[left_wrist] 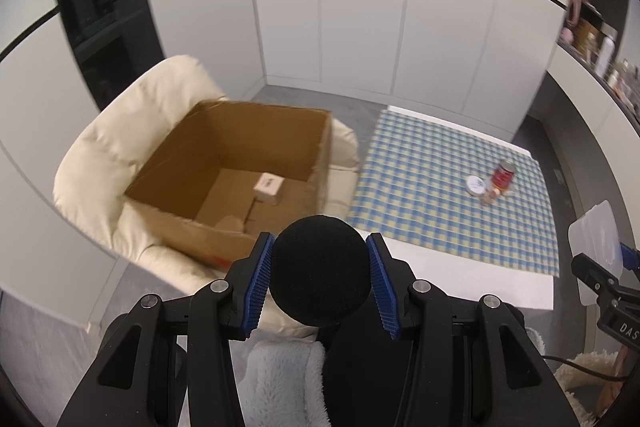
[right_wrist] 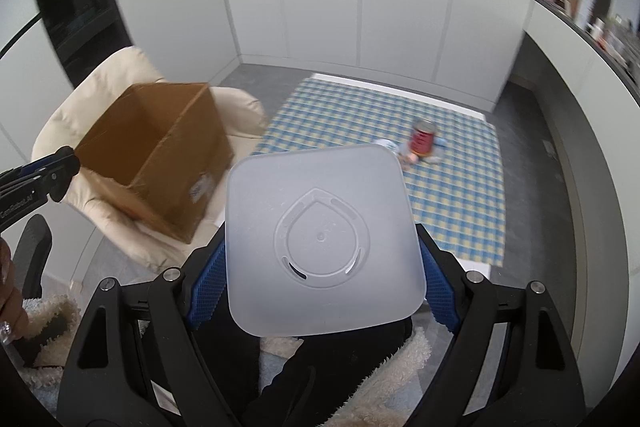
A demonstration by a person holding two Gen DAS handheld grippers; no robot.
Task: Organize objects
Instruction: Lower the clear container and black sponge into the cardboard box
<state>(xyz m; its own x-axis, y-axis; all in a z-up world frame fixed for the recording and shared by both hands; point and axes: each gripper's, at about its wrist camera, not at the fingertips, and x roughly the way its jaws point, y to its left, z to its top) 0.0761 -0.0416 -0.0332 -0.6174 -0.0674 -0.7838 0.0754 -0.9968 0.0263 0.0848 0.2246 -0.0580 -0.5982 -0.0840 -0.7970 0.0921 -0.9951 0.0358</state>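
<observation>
Left wrist view: the left gripper clamps a black foam ball just short of an open cardboard box on a cream armchair.

Right wrist view: the right gripper grips a frosted plastic container — a red can stands on the checked cloth beyond.

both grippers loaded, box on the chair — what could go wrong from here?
1. The cardboard box sits tilted on a soft cream chair; a bump could shift it.
2. The left gripper pinches a round black foam ball; it may squirt out.
3. The right gripper holds a wide translucent container that hides its fingertips.
</observation>
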